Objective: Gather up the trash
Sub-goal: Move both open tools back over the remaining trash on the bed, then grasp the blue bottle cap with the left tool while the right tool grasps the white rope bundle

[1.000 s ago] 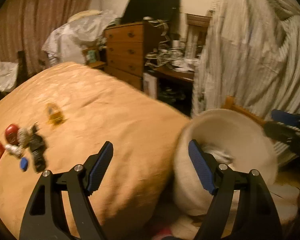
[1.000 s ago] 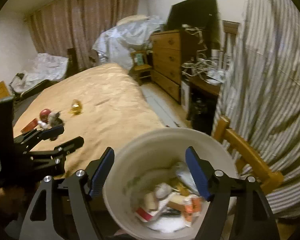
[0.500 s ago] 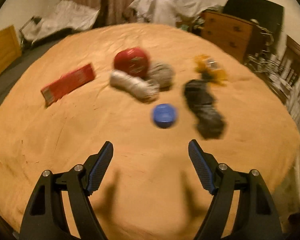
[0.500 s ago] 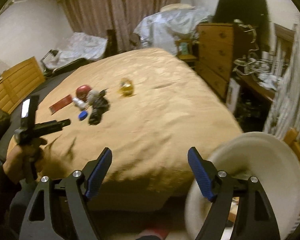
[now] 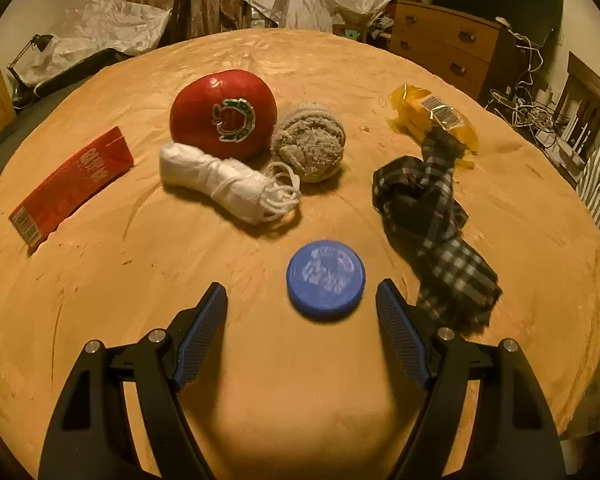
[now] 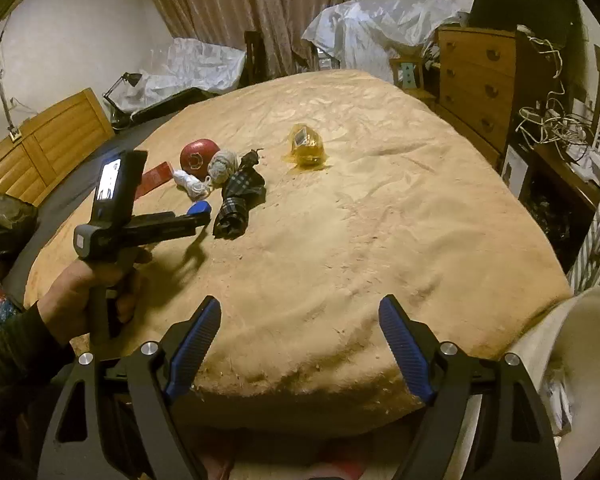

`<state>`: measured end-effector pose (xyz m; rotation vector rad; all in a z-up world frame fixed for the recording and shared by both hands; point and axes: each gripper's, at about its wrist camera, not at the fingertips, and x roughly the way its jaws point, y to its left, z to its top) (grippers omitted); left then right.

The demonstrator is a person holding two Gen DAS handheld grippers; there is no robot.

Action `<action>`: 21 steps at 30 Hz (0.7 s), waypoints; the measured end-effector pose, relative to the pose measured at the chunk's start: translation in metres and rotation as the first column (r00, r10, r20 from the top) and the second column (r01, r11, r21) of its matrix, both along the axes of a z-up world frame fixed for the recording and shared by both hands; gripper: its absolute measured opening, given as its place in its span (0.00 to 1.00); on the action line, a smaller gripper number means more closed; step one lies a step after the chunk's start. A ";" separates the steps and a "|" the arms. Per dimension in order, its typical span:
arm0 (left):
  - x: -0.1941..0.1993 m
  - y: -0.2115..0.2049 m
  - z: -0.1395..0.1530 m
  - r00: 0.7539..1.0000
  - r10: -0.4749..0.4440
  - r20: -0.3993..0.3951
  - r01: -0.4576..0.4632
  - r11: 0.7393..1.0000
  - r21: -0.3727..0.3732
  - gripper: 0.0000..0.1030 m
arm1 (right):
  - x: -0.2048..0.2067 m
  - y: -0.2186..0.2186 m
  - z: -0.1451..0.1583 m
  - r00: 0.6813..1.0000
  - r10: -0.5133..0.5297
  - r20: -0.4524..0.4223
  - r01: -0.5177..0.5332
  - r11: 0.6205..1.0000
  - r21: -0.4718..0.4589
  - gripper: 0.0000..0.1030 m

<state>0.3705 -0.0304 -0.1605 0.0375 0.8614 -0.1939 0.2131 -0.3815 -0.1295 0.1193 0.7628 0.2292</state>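
**Desk:** What did the left gripper (image 5: 300, 300) have in front of it on the bed (image 5: 340, 60)?

**Photographer:** A blue plastic lid (image 5: 326, 276), lying flat on the tan cover just ahead of the fingertips and slightly right of centre. The jaws stood apart with nothing between them. The lid looked light, stiff and smooth, so I judged that a pinch across its rim, edge to edge, would suit it better than pressing down on the face.

**Desk:** And the rest of the litter?

**Photographer:** Beyond the lid lay a white bundle of string (image 5: 224, 180), a grey woolly ball (image 5: 308, 144) and a red apple-shaped object (image 5: 224, 114), the three touching one another. A flat red carton (image 5: 70, 184) lay apart at the left; a checked cloth (image 5: 428, 216) sprawled at the right, its far end reaching a yellow wrapper (image 5: 432, 116). The cloth and string looked soft and likely to sag or trail, the wrapper thin and crinkly, and the carton light and easily crushed.

**Desk:** Where was the other hand?

**Photographer:** The right gripper (image 6: 300, 332) hung over the near edge of the bed, well apart from the pile, its jaws widening and nothing between them. The white bin (image 6: 580, 320) stood at the bed's corner, beside its right finger, with scraps visible inside.
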 end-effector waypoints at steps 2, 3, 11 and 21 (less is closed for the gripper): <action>0.002 0.000 0.001 1.000 -0.004 0.004 0.004 1.000 -0.001 0.62 | 0.007 0.005 -0.004 1.000 0.008 -0.011 -0.008 1.000 -0.002 0.79; 0.003 0.001 0.001 1.000 -0.004 0.005 0.004 1.000 -0.002 0.54 | 0.012 0.009 -0.006 1.000 0.012 -0.017 -0.013 1.000 -0.003 0.79; -0.007 0.035 -0.001 0.998 0.059 0.001 -0.059 0.998 0.015 0.37 | 0.051 0.047 -0.015 0.994 0.107 -0.020 -0.107 0.994 0.016 0.79; -0.024 0.112 -0.003 0.985 0.171 -0.033 -0.170 0.985 0.011 0.37 | 0.145 0.160 -0.020 0.941 0.338 0.005 -0.338 0.941 -0.030 0.62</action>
